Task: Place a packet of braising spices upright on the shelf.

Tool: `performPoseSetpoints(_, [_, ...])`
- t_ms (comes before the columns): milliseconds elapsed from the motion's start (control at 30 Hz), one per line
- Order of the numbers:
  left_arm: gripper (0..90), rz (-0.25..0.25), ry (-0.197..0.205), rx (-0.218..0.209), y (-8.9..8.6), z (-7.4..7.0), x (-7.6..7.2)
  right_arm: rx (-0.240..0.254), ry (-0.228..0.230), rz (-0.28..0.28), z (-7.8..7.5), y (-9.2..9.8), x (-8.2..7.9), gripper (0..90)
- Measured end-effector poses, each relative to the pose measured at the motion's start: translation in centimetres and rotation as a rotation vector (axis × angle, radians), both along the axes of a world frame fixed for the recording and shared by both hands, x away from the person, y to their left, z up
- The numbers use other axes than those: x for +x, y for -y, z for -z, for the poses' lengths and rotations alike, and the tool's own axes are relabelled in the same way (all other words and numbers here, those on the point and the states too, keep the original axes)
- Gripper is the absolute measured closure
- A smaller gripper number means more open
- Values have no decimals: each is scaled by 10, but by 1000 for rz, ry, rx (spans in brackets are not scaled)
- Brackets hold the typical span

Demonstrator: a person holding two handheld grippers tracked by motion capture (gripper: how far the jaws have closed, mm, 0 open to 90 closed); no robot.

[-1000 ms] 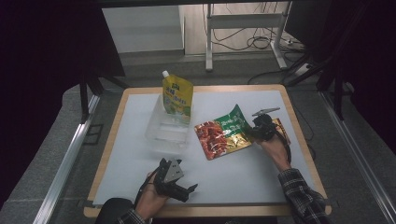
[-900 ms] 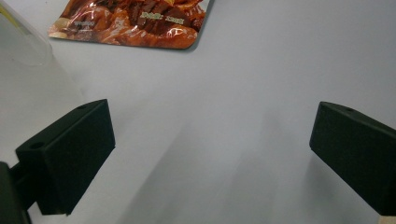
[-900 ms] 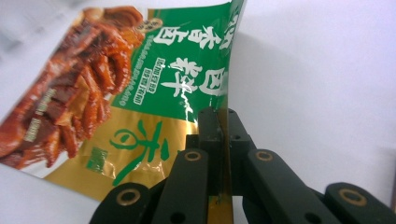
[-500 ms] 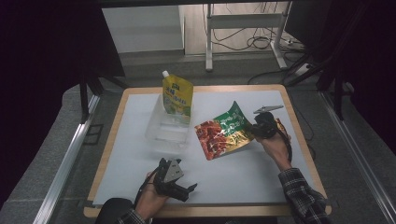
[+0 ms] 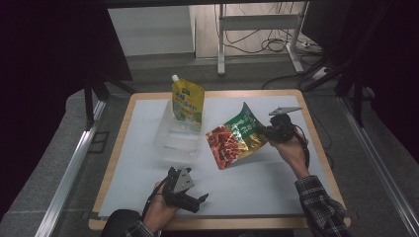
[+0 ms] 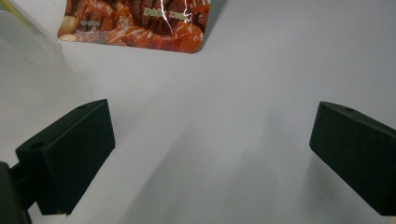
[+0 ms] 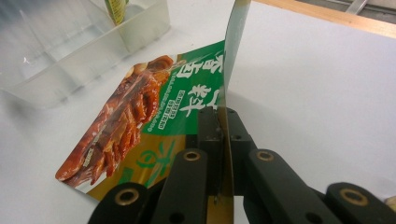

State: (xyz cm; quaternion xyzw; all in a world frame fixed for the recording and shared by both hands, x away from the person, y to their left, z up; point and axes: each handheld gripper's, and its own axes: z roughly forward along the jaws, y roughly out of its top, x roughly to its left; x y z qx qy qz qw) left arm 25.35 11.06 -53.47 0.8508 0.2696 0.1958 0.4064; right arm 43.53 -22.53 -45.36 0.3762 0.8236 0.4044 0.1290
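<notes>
A flat food pouch [image 5: 236, 137], green, gold and printed with reddish meat, is tilted up off the white table, its lower corner near the surface. My right gripper [image 5: 267, 131] is shut on the pouch's right edge; in the right gripper view the jaws pinch the pouch [image 7: 154, 116] at its edge, which curls upward. My left gripper [image 5: 197, 201] rests low near the table's front edge, open with nothing between its fingers [image 6: 70, 149]. The pouch's lower corner [image 6: 140, 23] appears ahead of it. A yellow spouted pouch [image 5: 188, 101] stands upright in a clear plastic bin [image 5: 175, 140].
The white tabletop [image 5: 148, 163] has a wooden rim [image 5: 111, 163]. The clear bin [image 7: 70, 51] lies left of the held pouch. Beyond the table are metal frame legs [image 5: 221, 44], cables on the floor and dark curtains at both sides.
My right gripper has lifted and tilted the food pouch slightly, moving a little right. The left gripper has stayed put.
</notes>
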Motion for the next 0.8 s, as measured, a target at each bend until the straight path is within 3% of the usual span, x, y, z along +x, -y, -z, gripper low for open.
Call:
performPoseSetpoints(500, [0,-5,6,3,0,0,1,48,29,-38,-25,-12,-4,886])
performPoseSetpoints(800, [0,-7,7,-5,0,0,0,43,56,-74,-44,-27,-6,887])
